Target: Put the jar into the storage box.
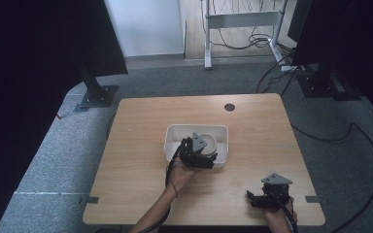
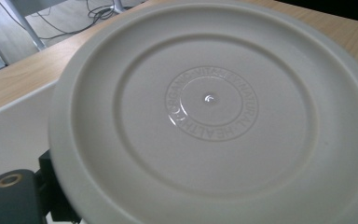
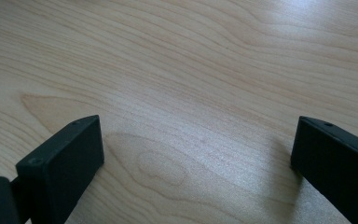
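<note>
1. The left gripper (image 1: pixel 200 154) holds at the near edge of the white bin (image 1: pixel 172 145), with its jaws on the rim of a cream plate (image 2: pixel 223 121). One black jaw shows at the plate's lower left edge in the left gripper view; the other is hidden, so the grip reads as closed on the plate's edge.
2. The right gripper (image 1: pixel 258 199) rests near the front right of the table (image 1: pixel 136 184), jaws wide apart over bare wood, holding nothing.
3. The plate sits tilted over the bin, underside with embossed lettering toward the camera.
4. Risk: an edge grip on a smooth, wide plate can let it pivot or slip, dropping it into the bin or onto the table.
5. Risk: lifting at an angle could catch the plate on the bin wall and drag the bin.
6. Count: one plate, one bin, one table, two grippers.
</note>
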The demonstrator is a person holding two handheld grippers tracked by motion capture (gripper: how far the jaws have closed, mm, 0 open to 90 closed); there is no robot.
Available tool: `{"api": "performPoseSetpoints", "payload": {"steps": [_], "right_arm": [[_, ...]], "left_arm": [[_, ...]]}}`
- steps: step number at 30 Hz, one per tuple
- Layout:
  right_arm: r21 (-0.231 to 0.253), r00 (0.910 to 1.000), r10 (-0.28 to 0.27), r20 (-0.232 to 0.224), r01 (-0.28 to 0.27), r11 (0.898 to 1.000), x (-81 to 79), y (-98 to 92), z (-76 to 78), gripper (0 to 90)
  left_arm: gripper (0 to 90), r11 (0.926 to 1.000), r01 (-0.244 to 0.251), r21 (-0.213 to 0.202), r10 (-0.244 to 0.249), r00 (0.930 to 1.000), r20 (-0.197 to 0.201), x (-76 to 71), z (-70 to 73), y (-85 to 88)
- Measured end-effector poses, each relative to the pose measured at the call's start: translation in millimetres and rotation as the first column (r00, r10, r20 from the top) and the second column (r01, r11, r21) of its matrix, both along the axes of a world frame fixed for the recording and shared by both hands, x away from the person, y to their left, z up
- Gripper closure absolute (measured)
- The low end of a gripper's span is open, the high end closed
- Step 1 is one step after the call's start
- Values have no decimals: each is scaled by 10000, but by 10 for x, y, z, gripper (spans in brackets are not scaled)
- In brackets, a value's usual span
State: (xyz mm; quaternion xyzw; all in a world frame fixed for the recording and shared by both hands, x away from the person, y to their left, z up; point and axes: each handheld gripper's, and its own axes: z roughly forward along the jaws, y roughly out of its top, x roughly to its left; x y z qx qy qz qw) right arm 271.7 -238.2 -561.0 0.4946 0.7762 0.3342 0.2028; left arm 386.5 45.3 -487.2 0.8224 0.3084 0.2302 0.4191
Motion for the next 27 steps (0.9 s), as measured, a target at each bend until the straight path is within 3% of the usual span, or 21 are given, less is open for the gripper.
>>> {"api": "performPoseSetpoints", "payload": {"steps": [27], "right_arm": [[-1,10000,6,-4,-6,10000,0,0,0,19]], "left_arm": [[105,9970,-772,37,773,9965,-316,178,-293,-105]]}}
